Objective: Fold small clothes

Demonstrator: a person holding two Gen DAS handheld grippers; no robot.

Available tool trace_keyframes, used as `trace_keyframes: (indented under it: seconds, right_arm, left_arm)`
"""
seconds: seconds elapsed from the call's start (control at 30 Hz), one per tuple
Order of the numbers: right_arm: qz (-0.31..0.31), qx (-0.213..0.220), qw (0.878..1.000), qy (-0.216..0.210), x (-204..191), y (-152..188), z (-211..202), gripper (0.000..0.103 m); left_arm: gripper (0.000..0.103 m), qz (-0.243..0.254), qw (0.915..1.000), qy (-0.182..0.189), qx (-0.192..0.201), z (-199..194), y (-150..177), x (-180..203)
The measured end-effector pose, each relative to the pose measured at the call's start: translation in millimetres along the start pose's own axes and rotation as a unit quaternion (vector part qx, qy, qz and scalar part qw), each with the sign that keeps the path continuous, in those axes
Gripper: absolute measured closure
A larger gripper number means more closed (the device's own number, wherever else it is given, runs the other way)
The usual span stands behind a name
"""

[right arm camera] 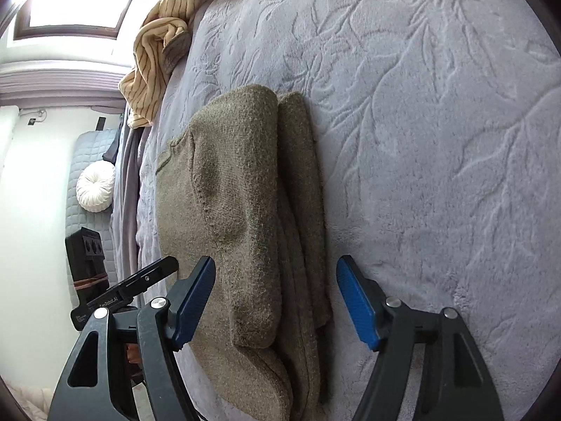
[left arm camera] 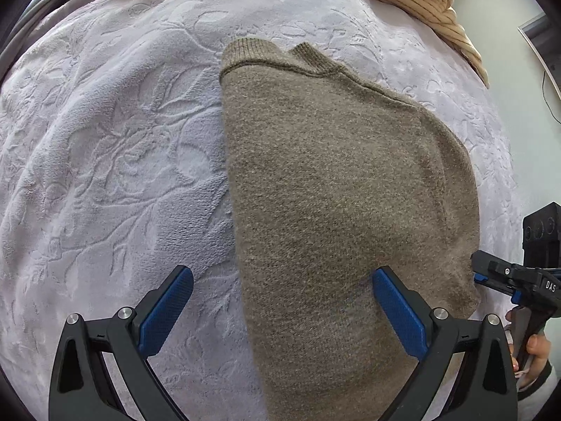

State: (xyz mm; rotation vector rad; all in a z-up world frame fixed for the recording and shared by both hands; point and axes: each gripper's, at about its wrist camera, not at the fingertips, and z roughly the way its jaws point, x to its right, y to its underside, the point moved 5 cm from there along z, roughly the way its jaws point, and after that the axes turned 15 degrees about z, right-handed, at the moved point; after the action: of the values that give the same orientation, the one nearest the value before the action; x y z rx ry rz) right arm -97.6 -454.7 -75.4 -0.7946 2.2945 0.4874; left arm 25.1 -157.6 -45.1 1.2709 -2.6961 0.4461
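An olive-brown knit sweater (left arm camera: 333,193) lies folded lengthwise on the bed, ribbed hem at its far end. My left gripper (left arm camera: 280,277) hovers over its near part, open wide: one pad is above the bedspread and the other above the knit. In the right wrist view the sweater (right arm camera: 245,210) shows stacked folded layers. My right gripper (right arm camera: 277,263) is open and straddles that stack, a blue pad close beside each edge, neither pressing on it. The right gripper (left arm camera: 482,268) also shows at the sweater's right edge in the left wrist view.
A lavender bedspread (left arm camera: 115,147) with embossed leaves covers the bed. A cream striped garment (right arm camera: 157,56) is heaped at the far edge. Beyond the bed's side are a round white cushion (right arm camera: 95,186) and a black box (right arm camera: 86,245). A hand (left arm camera: 536,351) holds the right tool.
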Motion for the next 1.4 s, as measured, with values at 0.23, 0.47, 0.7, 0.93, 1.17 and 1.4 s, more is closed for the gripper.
trace_keyframes:
  seconds: [0.23, 0.47, 0.7, 0.93, 1.17, 1.4]
  right_arm:
    - [-0.012, -0.033, 0.999, 0.001, -7.5, -2.9, 21.0, 0.026]
    - [-0.035, -0.053, 0.998, -0.003, -23.4, 2.5, 35.5, 0.023]
    - [-0.020, -0.067, 0.997, -0.034, -17.1, -1.5, 39.3, 0.022]
    - [0.021, -0.072, 0.993, -0.089, -10.9, -6.1, 42.5, 0.023]
    - [0.019, -0.080, 0.992, -0.093, -18.1, 4.2, 46.4, 0.060]
    - [0.027, -0.082, 0.986, -0.146, -39.2, 21.7, 28.5, 0.060]
  left_arm:
    - [0.000, -0.004, 0.9998, 0.019, 0.000, 16.0, -12.5, 12.1]
    - [0.000, -0.001, 0.9996, 0.028, 0.002, 28.9, -25.2, 25.5]
    - [0.000, -0.011, 0.9980, 0.061, 0.006, 50.2, -41.8, 39.3]
    - [0.000, -0.021, 0.9966, 0.079, 0.008, 56.9, -46.5, 41.3]
    - [0.040, -0.011, 0.9951, 0.093, 0.031, 37.6, -44.0, 45.5]
    - [0.050, 0.002, 0.9918, 0.118, 0.048, 7.9, -41.0, 49.2]
